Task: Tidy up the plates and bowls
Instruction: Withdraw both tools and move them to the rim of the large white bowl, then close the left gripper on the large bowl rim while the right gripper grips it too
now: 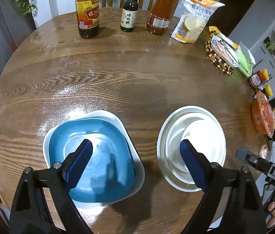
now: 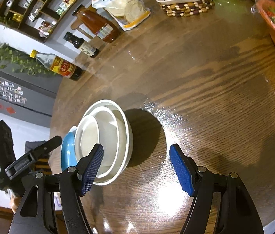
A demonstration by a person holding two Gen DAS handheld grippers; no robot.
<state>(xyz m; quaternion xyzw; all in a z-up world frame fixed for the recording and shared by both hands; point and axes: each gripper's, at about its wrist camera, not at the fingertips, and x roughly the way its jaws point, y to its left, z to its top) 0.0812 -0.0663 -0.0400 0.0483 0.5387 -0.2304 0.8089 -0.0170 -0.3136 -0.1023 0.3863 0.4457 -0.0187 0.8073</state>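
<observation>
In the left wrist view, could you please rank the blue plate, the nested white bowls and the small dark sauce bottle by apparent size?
1. blue plate
2. nested white bowls, slightly smaller
3. small dark sauce bottle, though it stands farthest from the camera.

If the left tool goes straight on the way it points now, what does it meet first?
Probably bare wooden table in the gap between the blue plate and the white bowls; depth is unclear.

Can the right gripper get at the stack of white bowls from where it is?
Probably yes: the right gripper is open, the white bowls sit beside its left finger, and nothing stands between.
</observation>
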